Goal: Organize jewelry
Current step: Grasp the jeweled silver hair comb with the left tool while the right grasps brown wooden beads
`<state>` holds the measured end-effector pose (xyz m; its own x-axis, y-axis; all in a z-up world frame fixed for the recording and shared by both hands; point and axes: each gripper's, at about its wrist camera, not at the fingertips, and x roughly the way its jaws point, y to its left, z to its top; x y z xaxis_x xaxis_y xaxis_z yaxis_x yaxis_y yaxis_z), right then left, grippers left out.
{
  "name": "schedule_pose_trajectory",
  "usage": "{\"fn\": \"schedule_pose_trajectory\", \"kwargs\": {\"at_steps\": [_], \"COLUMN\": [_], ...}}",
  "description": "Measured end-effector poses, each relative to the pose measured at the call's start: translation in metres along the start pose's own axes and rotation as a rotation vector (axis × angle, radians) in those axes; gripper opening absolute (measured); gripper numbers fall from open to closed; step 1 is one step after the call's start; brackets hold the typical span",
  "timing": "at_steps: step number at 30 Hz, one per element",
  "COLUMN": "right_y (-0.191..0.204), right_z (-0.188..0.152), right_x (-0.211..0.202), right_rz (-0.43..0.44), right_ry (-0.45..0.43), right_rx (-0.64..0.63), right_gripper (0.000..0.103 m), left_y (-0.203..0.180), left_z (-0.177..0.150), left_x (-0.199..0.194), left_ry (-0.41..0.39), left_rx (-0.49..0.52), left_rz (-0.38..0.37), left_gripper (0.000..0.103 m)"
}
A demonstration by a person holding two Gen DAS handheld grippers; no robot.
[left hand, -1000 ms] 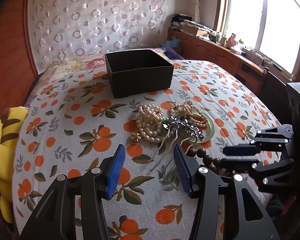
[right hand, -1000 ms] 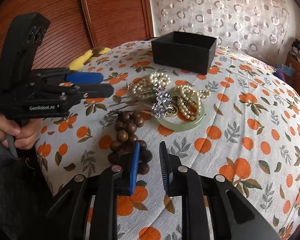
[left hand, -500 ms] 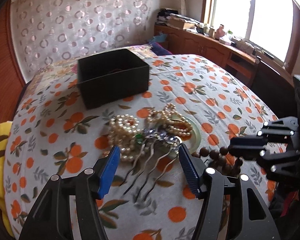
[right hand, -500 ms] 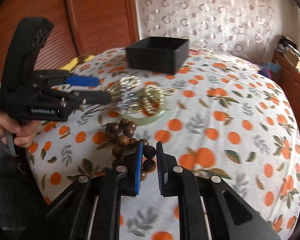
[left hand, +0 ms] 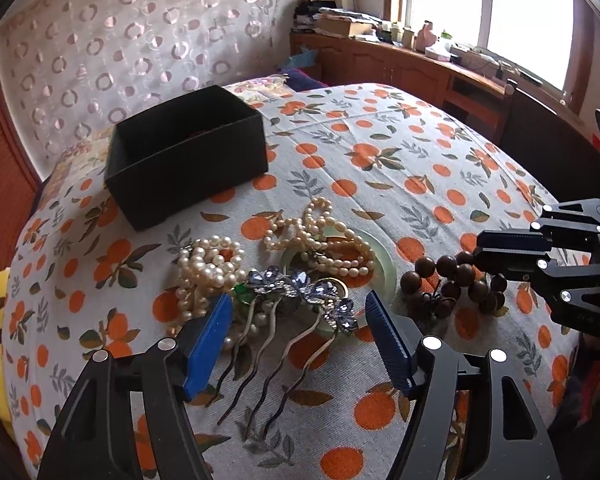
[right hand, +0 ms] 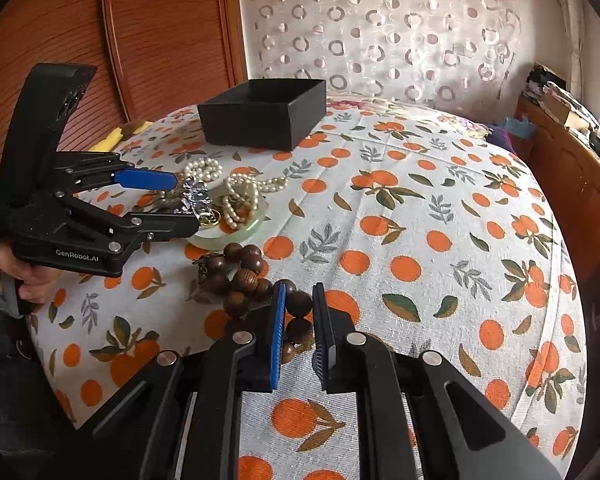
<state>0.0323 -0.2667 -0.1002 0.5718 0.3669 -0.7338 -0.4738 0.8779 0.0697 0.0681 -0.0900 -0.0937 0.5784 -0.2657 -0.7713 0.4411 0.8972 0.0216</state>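
Several round, seemingly wooden beads

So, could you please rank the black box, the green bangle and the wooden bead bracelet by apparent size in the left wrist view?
1. black box
2. green bangle and wooden bead bracelet: similar, and the bangle is partly covered, so I won't rank them.

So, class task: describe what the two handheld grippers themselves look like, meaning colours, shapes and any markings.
Both the left gripper and the right gripper are black angular linkage frames with silver rivets and ribbed blue finger pads. White "GenRobot.AI" lettering marks the left one's side.
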Motion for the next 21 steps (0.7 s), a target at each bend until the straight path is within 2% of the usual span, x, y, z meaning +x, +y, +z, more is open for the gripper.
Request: {"fn": "schedule_pose_trajectory", "kwargs": {"at_steps": [5,8,11,14,16,20,21], "right_y": [-0.002,-0.002,-0.003,-0.005,-0.005,-0.003,-0.002], "right_z": [0.001,0.002,0.002,0.003,0.004,0.004,0.004], "right_x": [0.002,0.003,0.005,0.007,0.009,0.012,0.012], "right_rz": [0.003,0.002,-0.002,0.001,0.011,0.007,0.008], "right_ry": [0.004,0.007,0.012,0.021,0.026,0.034,0.033], "right_rx": [0.010,0.010,0.011,0.022,0.023,0.004,0.001], "right_gripper": [0.015,0.015,0.016,0.028,0.042,0.042,0.038], "left_y": [-0.002,-0.003,-0.004,-0.002,-0.001,0.002,0.003], "left_z": [0.001,0.000,-0.001,-0.003,-0.003,-0.003,-0.002], "left_x": [0.000,-0.002,-0.004,-0.007,-0.011,-0.021,-0.024], "left_ry": [-0.002,-0.004,-0.007,-0.013,-0.024,-0.059,-0.067], "left_rx": [0.016,0.026,0.030,0.021,0.008,-0.009,-0.015], "left_rz": [-0.002,-0.017,-0.006,0.002,0.001,0.009,0.009], "left_gripper": [0.068,0.054,0.052,0.051,0.051,0.051,0.051]}}
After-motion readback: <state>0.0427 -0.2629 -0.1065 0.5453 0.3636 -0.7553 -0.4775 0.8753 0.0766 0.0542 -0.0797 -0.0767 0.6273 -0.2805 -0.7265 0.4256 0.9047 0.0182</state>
